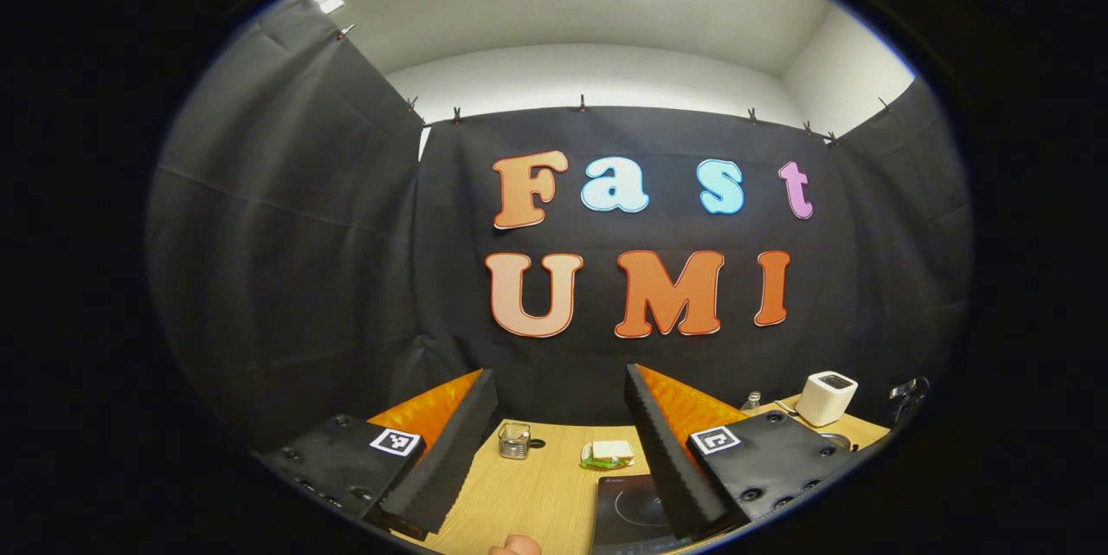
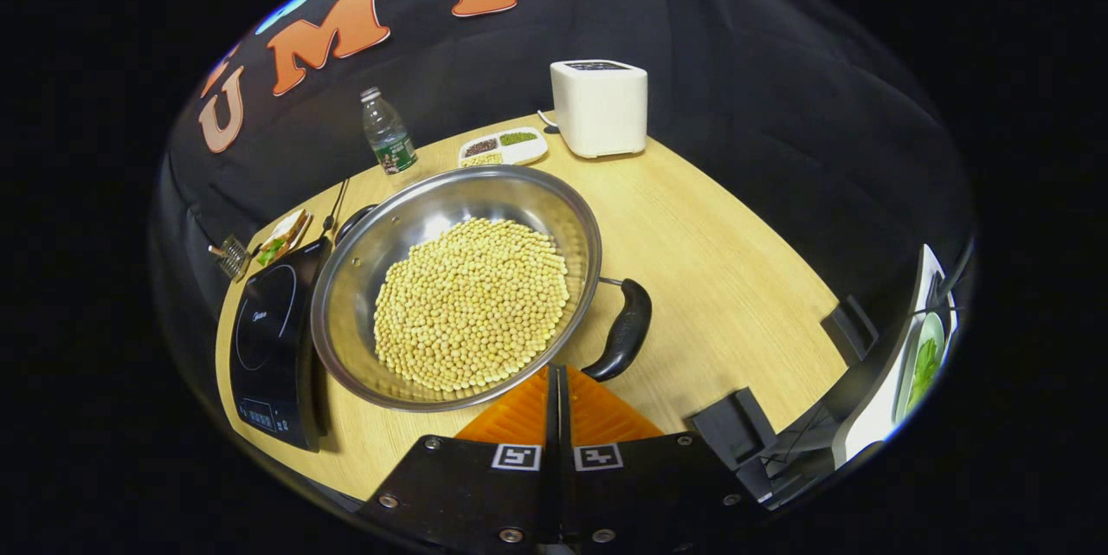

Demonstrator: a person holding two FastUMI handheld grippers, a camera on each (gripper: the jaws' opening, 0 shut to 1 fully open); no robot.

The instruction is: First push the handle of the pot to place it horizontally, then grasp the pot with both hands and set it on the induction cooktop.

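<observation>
At the table's centre in the right gripper view sat the pot (image 2: pixel 459 287), full of pale beans, its right handle (image 2: pixel 621 330) at four o'clock, the induction cooktop (image 2: pixel 273 338) touching its nine o'clock rim. Loaded steel would likely be heavy and slick; take both handles. The right gripper (image 2: pixel 555 382) was clenched empty; the left gripper (image 1: pixel 561 442) gaped. No writing was legible.

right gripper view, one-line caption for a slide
Shut right hand-held gripper at the rim of a round steel pot of yellow soybeans, beside the black induction cooktop on a wooden table.
</observation>
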